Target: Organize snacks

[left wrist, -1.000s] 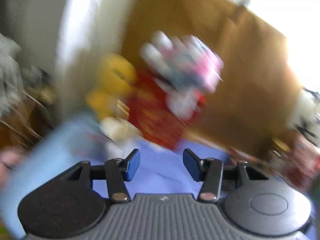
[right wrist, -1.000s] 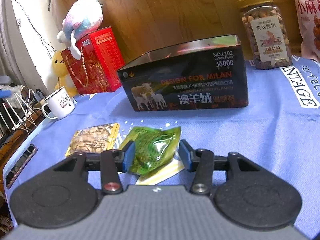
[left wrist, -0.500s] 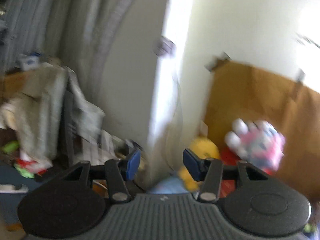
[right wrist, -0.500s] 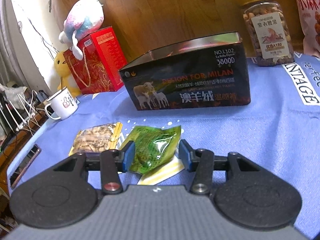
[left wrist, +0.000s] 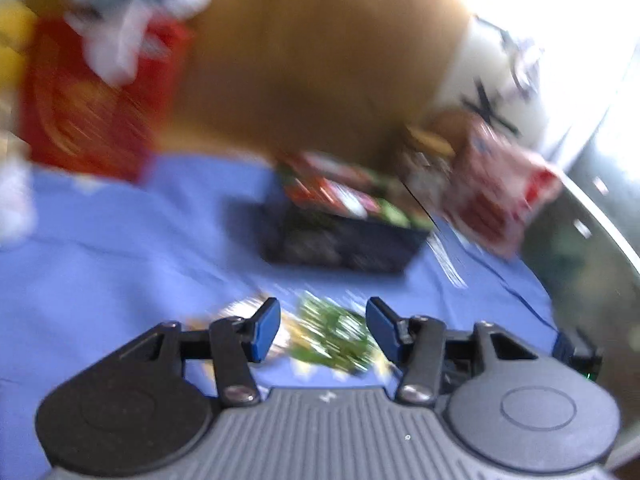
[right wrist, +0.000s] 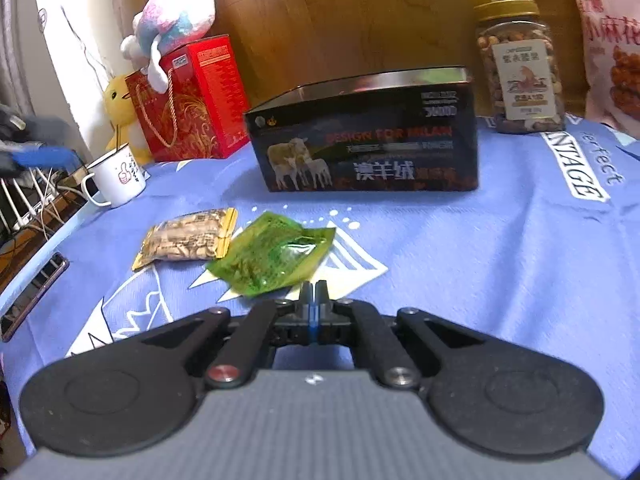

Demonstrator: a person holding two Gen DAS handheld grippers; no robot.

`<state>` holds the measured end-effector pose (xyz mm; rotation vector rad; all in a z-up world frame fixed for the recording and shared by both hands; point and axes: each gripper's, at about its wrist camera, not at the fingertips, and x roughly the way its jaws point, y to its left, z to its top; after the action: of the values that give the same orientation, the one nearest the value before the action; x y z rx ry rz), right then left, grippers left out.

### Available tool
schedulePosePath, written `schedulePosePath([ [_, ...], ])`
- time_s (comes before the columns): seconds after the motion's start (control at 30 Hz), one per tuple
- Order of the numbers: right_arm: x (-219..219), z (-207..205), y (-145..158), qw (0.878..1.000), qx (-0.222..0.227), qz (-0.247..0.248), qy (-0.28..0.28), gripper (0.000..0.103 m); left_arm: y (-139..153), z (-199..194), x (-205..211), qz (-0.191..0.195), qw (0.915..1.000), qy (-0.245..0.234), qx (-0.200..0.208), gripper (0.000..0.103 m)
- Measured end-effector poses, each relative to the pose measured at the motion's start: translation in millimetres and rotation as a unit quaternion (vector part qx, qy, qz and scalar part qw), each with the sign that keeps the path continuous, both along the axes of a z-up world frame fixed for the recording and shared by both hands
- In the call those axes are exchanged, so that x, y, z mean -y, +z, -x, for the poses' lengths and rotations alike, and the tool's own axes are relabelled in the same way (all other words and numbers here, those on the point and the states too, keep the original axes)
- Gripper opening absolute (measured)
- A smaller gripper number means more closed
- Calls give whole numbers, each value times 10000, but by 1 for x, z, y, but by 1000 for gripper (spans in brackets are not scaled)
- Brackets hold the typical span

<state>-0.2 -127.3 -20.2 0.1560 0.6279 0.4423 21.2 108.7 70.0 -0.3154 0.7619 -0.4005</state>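
A green snack pouch (right wrist: 272,258) and a tan nut packet (right wrist: 186,238) lie on the blue cloth (right wrist: 500,248) in front of a black tin box (right wrist: 368,148). My right gripper (right wrist: 313,294) is shut and empty, just behind the green pouch's near edge. In the blurred left wrist view, my left gripper (left wrist: 322,330) is open above the green pouch (left wrist: 334,334), with the tan packet (left wrist: 240,310) by its left finger. The black box (left wrist: 344,236) there holds several snack packs.
A red gift bag (right wrist: 192,100) with a plush toy (right wrist: 176,28) on it, a yellow duck (right wrist: 118,112) and a white mug (right wrist: 118,178) stand at the left. A nut jar (right wrist: 518,68) and a pink snack bag (right wrist: 608,40) stand at the back right. A phone (right wrist: 32,294) lies at the left edge.
My right gripper has closed and drawn back from around the green pouch, empty. My left gripper has swung from the wall down to over the two packets, still open.
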Motion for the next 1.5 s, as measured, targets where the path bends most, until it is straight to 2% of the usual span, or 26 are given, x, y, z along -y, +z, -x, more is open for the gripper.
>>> schedulePosePath([
  [0.13, 10, -8, 4, 9990, -213, -381, -8, 14, -47, -17, 30, 159, 9970, -471, -600, 48],
  [0.17, 10, -9, 5, 9986, -252, -463, -21, 21, -58, -21, 33, 190, 9957, -531, -741, 48],
  [0.2, 10, -12, 5, 9981, -286, -549, -38, 34, -66, -25, 34, 257, 9945, -542, -860, 48],
  [0.27, 10, -21, 6, 9967, -369, -714, -79, 40, -75, -18, 28, 475, 9927, -467, -1007, 48],
  [0.33, 11, -35, 6, 9956, -433, -828, -123, 40, -81, -20, 19, 805, 9902, -400, -1064, 49],
  [0.43, 9, -59, 1, 9937, -544, -968, -137, 40, -85, -21, 6, 1089, 9876, -236, -1110, 50],
  [0.47, 8, -63, -1, 9931, -563, -1020, -90, 37, -87, -22, 2, 1194, 9861, -231, -1134, 50],
  [0.5, 2, -64, -2, 9931, -599, -1011, 31, 25, -88, -24, -1, 1268, 9850, -230, -1144, 50],
  [0.53, -3, -63, -2, 9933, -614, -964, 164, 23, -89, -23, -3, 1295, 9848, -224, -1134, 50],
  [0.57, -8, -58, -2, 9936, -574, -931, 286, 18, -88, -23, -5, 1291, 9849, -227, -1126, 50],
  [0.67, -5, -39, 0, 9948, -481, -852, 290, 16, -87, -24, 0, 1211, 9865, -217, -1080, 50],
  [0.8, 16, -11, -10, 9850, -863, -1463, 298, 12, -85, -24, 10, 1069, 9891, -232, -984, 50],
  [0.93, 12, 14, -16, 9818, -965, -1562, 494, 16, -84, -21, 15, 1062, 9890, -280, -994, 50],
  [1.0, 13, 15, -16, 9819, -964, -1553, 489, 18, -84, -18, 19, 1078, 9883, -330, -1029, 49],
  [1.13, 10, 7, -19, 9763, -1080, -1809, 491, 18, -80, -8, 27, 825, 9926, -232, -857, 49],
  [1.23, 10, 9, -18, 9761, -1039, -1854, 446, 16, -75, -7, 27, 1042, 9902, -308, -881, 45],
  [1.37, 23, 9, -16, 9679, -1118, -2205, 457, 14, -58, -10, 35, 1074, 9907, -490, -676, 45],
  [1.5, 32, 3, 4, 9641, -894, -2472, 388, 14, -34, -23, 40, 1043, 9924, -530, -390, 45],
])
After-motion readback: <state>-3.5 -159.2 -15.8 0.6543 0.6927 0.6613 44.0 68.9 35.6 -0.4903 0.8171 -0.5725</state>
